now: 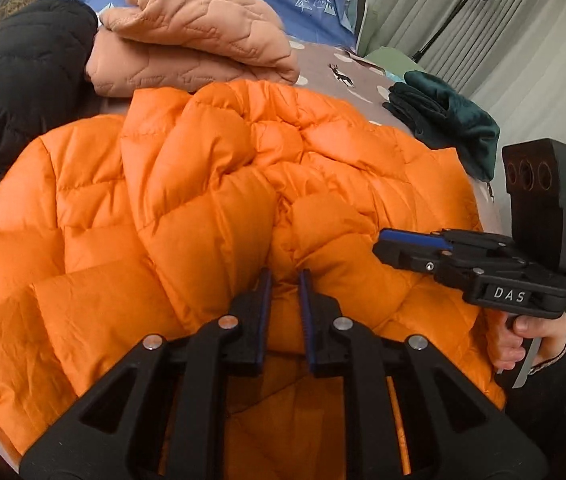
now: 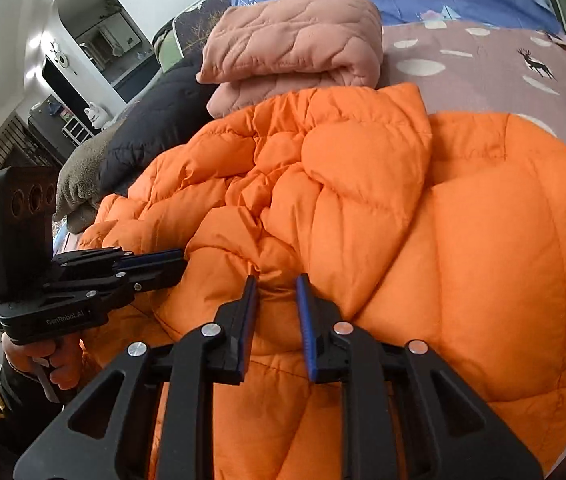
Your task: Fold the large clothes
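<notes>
Bed [image 1: 347,64] carried orange puffer jacket [image 1: 163,200]; left gripper [image 1: 285,276] and right gripper [image 2: 277,280] each pinched jacket fold, jaws nearly together.

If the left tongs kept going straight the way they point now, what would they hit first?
Most likely the orange puffer jacket: the left tongs point down into its bunched padding, with fabric already between their tips.

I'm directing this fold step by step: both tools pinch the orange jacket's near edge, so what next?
Probably lift both together and carry the edge away, folding it over: the left tool and right tool each grip a pinch of the orange jacket.
</notes>
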A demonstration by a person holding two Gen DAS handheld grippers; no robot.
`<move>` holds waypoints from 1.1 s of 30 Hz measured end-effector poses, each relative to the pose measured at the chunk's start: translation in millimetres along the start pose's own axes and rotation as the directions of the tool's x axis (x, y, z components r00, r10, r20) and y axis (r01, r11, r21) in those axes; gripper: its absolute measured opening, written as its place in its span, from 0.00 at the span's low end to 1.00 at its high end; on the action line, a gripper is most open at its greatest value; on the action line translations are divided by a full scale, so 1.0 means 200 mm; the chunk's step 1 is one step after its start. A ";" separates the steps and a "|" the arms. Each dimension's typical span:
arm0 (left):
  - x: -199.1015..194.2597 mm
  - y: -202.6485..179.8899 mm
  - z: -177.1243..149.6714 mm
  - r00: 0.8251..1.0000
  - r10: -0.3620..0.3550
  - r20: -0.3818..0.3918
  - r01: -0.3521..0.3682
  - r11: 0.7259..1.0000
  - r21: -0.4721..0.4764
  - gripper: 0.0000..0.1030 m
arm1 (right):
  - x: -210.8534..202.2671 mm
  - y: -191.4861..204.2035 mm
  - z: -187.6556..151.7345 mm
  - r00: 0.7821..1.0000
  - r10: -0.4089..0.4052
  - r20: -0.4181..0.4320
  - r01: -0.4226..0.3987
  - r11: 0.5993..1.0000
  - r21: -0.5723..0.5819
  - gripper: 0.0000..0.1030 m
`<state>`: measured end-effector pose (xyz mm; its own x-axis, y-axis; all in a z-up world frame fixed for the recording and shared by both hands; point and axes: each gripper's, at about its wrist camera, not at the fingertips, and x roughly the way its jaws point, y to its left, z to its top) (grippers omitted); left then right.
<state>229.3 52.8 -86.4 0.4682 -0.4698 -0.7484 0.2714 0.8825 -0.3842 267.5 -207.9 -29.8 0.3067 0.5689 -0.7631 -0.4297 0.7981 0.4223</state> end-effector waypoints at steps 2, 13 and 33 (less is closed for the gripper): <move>-0.04 0.00 0.01 1.000 -0.007 0.011 0.007 1.000 -0.003 0.15 | -0.06 0.02 0.00 1.000 0.014 0.011 -0.014 1.000 0.027 0.22; -0.90 -0.06 -0.61 0.944 0.019 0.330 -0.012 1.000 -0.025 0.30 | -0.79 0.11 -0.62 0.967 0.052 0.250 -0.065 0.997 0.045 0.38; -0.96 0.10 -1.71 0.959 0.198 0.204 -0.144 0.957 -0.252 0.44 | -0.98 -0.18 -1.77 0.973 -0.139 0.183 0.077 0.947 0.312 0.57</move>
<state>-143.5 168.2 -134.2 0.6743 -0.2803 -0.6832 -0.0198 0.9180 -0.3962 -78.3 -418.9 -68.4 0.5138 0.4789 -0.7118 -0.1185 0.8614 0.4940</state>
